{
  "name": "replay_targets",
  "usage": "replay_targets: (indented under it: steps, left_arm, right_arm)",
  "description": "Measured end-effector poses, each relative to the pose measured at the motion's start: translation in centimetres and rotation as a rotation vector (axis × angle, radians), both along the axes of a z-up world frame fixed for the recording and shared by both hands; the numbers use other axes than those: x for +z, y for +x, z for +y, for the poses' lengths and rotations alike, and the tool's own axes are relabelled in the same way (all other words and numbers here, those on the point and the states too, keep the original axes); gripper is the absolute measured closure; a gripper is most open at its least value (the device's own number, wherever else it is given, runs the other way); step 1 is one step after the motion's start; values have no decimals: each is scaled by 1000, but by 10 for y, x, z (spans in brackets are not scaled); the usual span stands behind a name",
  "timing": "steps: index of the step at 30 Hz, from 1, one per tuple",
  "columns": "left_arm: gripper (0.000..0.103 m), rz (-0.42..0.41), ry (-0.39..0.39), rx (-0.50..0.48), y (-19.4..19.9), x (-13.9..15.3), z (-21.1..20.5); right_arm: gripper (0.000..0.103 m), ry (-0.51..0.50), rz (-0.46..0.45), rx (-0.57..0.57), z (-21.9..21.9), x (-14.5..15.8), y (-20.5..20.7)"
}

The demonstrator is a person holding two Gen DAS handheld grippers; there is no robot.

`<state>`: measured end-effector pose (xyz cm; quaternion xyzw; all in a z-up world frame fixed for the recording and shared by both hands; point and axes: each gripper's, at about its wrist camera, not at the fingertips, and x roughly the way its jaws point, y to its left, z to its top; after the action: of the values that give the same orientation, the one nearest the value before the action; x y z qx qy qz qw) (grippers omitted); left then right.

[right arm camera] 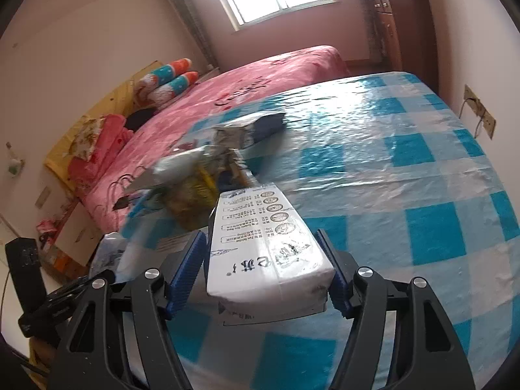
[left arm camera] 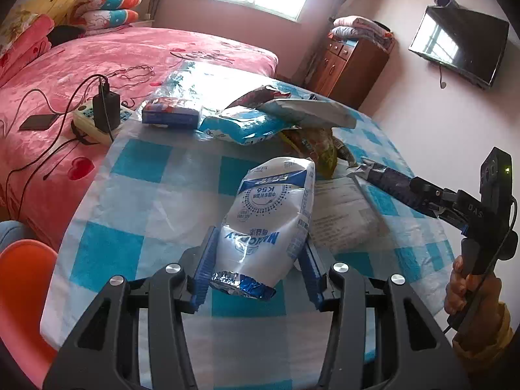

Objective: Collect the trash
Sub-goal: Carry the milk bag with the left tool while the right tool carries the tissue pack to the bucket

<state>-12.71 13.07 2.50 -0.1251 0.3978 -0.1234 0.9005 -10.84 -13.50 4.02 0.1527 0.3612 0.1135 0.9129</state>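
My left gripper [left arm camera: 256, 260] is shut on a white and blue snack bag [left arm camera: 269, 214] and holds it above the checked tablecloth [left arm camera: 146, 195]. My right gripper [right arm camera: 265, 266] is shut on a white printed package [right arm camera: 260, 247]; in the left wrist view that package [left arm camera: 344, 214] lies flat on the table by the right gripper's fingers [left arm camera: 390, 182]. A heap of more wrappers lies beyond: a yellow-green bag [left arm camera: 318, 149], a blue and white pack [left arm camera: 243, 123] and a silver bag [left arm camera: 302, 104]. The heap also shows in the right wrist view [right arm camera: 201, 175].
A small blue box [left arm camera: 170, 113] lies at the table's far left corner. A pink bed [left arm camera: 97, 65] with a power strip and charger [left arm camera: 104, 110] borders the table on the left. An orange chair [left arm camera: 22, 292] stands at the near left. A wooden cabinet [left arm camera: 351, 61] stands behind.
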Motion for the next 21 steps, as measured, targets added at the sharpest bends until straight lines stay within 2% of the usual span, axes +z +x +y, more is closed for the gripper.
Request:
replay_targets:
  steps: [11,17,21]
  left_arm:
    - [54,-18,-42,46,-24,2,29]
    - [54,-25,-43,123,-46,1,65]
    - [54,-18,-22,203,-64,-4,97]
  right_arm:
    - [35,13,-30,134,52,23,-21]
    - [35,34,-27,298,113,33,-24]
    - [35,47,-10,440,170,34,-19]
